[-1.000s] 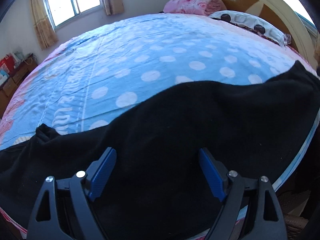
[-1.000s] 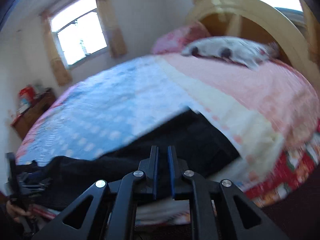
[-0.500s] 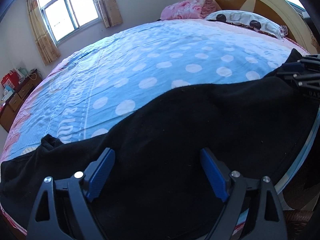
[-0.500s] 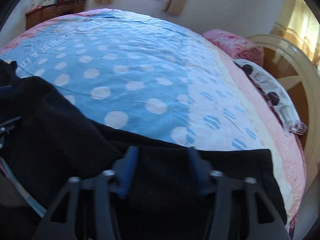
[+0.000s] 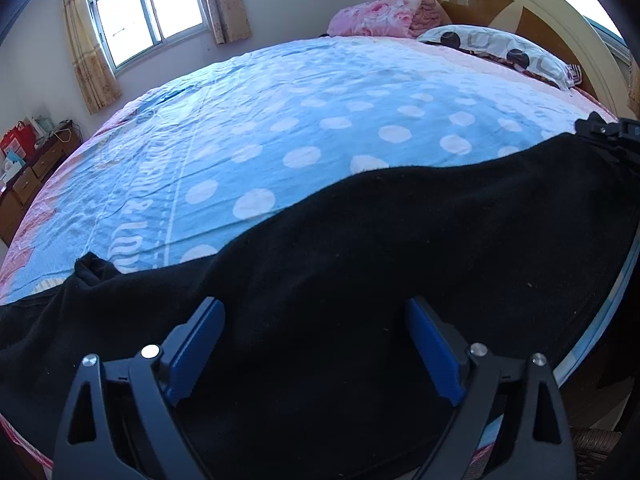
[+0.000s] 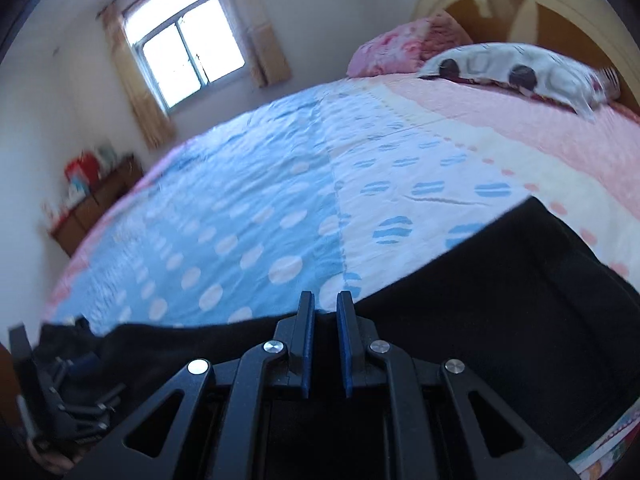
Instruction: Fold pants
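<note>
Black pants (image 5: 400,264) spread lengthwise along near edge of bed (image 5: 304,120), left tongs (image 5: 316,344) gaping wide above them, right tongs (image 6: 325,336) nearly closed with nothing visibly pinched, apparently poised for gripping opposite ends.

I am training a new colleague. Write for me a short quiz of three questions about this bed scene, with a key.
1. True or false: the left claw is open over the black pants.
2. Where does the spotted pillow lie? A) on the pants B) by the headboard C) under the left claw
3. Fill in: the jaws of the right claw stand nearly ____.
Key: 1 true; 2 B; 3 closed.
</note>
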Demonstrator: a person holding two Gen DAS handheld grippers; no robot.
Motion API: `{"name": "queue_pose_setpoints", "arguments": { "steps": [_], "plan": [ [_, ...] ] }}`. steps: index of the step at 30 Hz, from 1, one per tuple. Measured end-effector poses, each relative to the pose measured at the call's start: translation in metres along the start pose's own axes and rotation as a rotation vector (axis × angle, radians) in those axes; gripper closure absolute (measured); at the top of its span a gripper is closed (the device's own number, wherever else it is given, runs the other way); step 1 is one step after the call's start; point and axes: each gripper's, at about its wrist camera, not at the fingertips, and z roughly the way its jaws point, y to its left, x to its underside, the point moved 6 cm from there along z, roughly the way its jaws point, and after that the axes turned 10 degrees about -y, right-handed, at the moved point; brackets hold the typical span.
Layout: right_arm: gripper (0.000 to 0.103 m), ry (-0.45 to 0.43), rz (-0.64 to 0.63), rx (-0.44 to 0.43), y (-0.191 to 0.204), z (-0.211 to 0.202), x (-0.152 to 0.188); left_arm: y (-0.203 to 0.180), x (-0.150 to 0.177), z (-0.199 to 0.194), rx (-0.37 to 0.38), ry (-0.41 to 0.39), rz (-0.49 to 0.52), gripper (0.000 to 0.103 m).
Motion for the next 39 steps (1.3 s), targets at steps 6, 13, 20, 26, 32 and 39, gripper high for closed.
{"name": "queue_pose_setpoints", "arguments": {
  "steps": [6, 13, 20, 26, 32, 39],
  "plan": [
    [0.091, -0.131, 0.193, -0.049, -0.043, -0.056, -0.025, 0.001, 0.001, 0.002, -0.007, 0.006, -0.022, 0.005],
    [0.093, -0.171, 0.171, 0.235, -0.09, -0.086, -0.02, 0.005, 0.005, 0.001, -0.005, 0.027, -0.048, 0.001],
    [0.049, -0.223, 0.069, 0.219, -0.078, -0.088, -0.048, 0.005, 0.005, 0.002, -0.014, 0.032, -0.045, 0.001],
    [0.053, -0.05, -0.19, 0.258, -0.065, -0.031, -0.052, 0.006, 0.005, 0.002, -0.012, 0.03, -0.043, 0.001],
    [0.095, -0.008, -0.322, 0.294, -0.063, -0.015, -0.035, 0.006, 0.005, 0.002, -0.011, 0.028, -0.047, 0.0],
    [0.095, -0.068, -0.15, 0.328, -0.093, -0.024, -0.044, 0.005, 0.005, 0.002, -0.017, 0.029, -0.053, 0.0]
  ]
}}
